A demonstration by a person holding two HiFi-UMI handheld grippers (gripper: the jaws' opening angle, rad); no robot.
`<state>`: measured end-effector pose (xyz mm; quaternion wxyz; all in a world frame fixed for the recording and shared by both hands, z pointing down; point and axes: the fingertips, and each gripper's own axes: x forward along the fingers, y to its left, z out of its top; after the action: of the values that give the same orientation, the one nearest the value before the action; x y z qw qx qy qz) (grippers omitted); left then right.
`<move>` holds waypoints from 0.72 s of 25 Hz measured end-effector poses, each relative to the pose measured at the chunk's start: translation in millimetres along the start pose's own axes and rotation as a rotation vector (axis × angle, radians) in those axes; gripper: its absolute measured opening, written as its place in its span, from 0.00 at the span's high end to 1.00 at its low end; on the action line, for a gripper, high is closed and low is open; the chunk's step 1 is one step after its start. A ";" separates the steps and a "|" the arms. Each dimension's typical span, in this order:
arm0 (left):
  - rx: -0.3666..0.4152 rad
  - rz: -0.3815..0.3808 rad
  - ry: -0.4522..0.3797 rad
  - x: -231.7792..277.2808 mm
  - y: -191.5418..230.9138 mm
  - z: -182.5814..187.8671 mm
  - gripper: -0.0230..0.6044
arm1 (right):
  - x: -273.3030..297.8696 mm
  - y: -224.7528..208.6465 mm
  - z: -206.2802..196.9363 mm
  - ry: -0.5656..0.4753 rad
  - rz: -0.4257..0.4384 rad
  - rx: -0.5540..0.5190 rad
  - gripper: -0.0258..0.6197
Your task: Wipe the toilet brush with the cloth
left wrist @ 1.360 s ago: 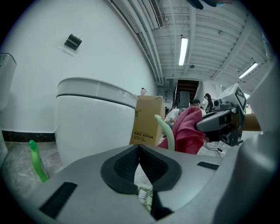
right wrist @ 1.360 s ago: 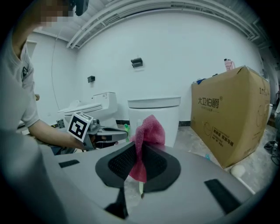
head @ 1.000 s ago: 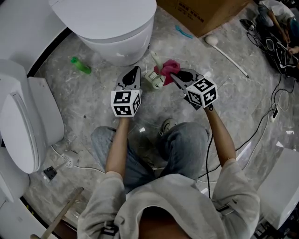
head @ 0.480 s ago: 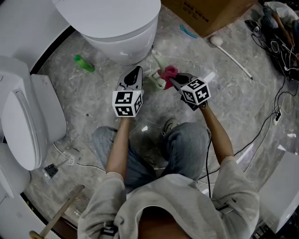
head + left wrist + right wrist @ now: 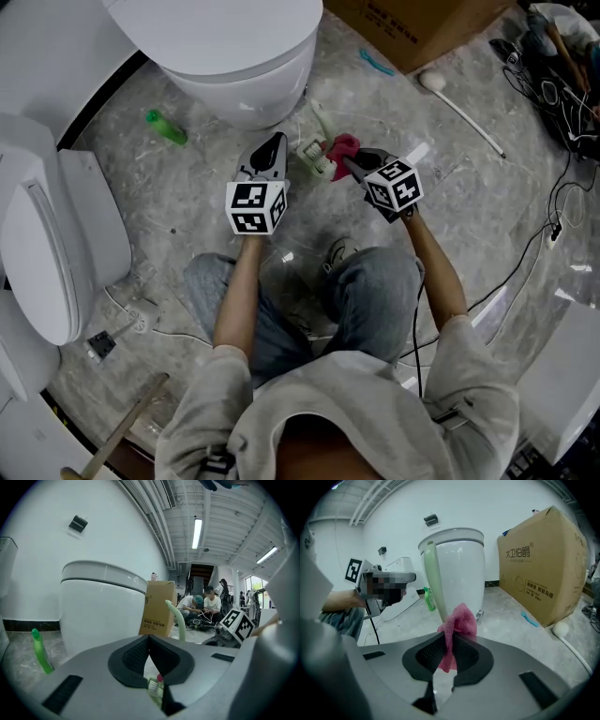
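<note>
A: Left claw [image 5: 149, 640]?
B: It was shut on the toilet brush [image 5: 178, 619] head, handle sticking up, near the toilet [image 5: 234, 66].
A: Right claw [image 5: 449, 641]?
B: It pinched the pink cloth [image 5: 459, 623], which lay against the brush handle.

Place: industrial hall or lab | cues: several toilets [image 5: 234, 56], cardboard box [image 5: 422, 23], ceiling strip lights [image 5: 197, 527], floor cables [image 5: 548, 89]

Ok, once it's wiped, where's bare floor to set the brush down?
Two bare patches of floor: one between the green bottle and the left gripper, one right of the right gripper, short of the white long-handled tool. It's crowded at the toilet base, where toilet brush and cloth meet, and by the cardboard box and cables.
</note>
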<state>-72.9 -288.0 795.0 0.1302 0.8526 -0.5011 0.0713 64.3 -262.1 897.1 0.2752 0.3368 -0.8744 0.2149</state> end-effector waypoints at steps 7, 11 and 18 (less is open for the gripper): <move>-0.008 -0.006 -0.009 -1.8 -2.5 1.6 0.93 | -47.1 -19.6 60.7 -0.126 -0.063 -0.052 0.87; -0.008 -0.002 -0.015 -4.4 -1.2 3.3 0.93 | -74.2 -17.9 104.5 -0.225 -0.067 -0.067 0.87; -0.009 0.006 -0.029 -8.6 -0.9 8.1 0.93 | -86.5 8.5 142.4 -0.312 0.003 -0.064 0.87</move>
<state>-76.4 -282.8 785.0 0.1268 0.8515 -0.5056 0.0571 64.2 -295.5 733.6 0.1465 0.3560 -0.9134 0.1323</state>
